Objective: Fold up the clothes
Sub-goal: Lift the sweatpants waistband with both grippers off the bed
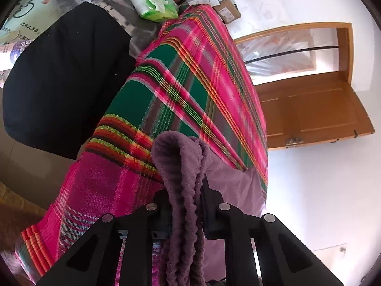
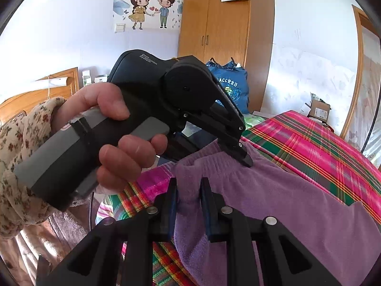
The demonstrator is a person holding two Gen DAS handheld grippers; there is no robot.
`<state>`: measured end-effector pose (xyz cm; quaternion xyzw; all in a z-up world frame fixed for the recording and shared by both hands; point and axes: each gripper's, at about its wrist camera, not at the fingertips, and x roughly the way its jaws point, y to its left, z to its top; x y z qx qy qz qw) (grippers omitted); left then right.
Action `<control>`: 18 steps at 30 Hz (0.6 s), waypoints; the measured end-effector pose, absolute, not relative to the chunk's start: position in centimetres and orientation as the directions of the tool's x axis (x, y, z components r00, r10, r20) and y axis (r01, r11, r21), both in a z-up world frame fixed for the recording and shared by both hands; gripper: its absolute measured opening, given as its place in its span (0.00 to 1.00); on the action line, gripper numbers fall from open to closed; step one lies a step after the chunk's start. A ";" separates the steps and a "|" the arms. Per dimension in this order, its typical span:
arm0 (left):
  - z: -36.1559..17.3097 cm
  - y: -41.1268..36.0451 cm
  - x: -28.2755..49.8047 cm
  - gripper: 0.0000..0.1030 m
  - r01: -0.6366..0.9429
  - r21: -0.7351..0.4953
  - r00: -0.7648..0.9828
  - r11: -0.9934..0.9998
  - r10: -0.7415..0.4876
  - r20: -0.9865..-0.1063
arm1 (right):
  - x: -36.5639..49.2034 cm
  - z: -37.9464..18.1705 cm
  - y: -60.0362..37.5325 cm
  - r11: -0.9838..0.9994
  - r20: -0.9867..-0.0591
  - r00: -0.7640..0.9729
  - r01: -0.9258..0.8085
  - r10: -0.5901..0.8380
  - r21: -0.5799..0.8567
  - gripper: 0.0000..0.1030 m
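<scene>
A purple fleece garment (image 2: 273, 190) lies on a bed covered with a pink and green plaid sheet (image 2: 309, 138). In the right wrist view, my right gripper (image 2: 188, 186) is shut on a bunched edge of the garment at its near side. A hand (image 2: 114, 128) in a floral sleeve holds my left gripper (image 2: 246, 159), whose tips pinch the same edge a little further along. In the left wrist view, my left gripper (image 1: 184, 188) is shut on a thick fold of the purple garment (image 1: 181, 166), which stands up between the fingers over the plaid sheet (image 1: 190, 83).
A black garment (image 1: 64, 76) lies on the bed to the left, with a green tissue pack (image 1: 154, 4) beyond it. A wooden door (image 1: 309, 109) stands past the bed's edge. A wardrobe (image 2: 226, 23), a blue bag (image 2: 231, 88) and a cardboard box (image 2: 319, 109) stand behind the bed.
</scene>
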<state>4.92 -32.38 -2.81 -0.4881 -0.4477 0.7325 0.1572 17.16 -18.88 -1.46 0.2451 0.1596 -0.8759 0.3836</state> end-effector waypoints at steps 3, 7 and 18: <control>-2.7 -32.5 5.2 0.16 0.189 -0.803 -0.475 -0.565 0.663 -0.578 | 17.4 -1.4 -19.3 -0.647 -0.553 -0.586 0.755 -0.592 -0.107 0.18; -3.2 -32.9 4.8 0.16 0.209 -0.809 -0.469 -0.550 0.670 -0.576 | 17.7 -1.7 -20.3 -0.632 -0.561 -0.598 0.758 -0.572 -0.164 0.18; -2.9 -31.9 4.7 0.17 0.231 -0.794 -0.462 -0.562 0.655 -0.598 | 18.0 -1.7 -19.9 -0.640 -0.581 -0.577 0.759 -0.574 -0.120 0.18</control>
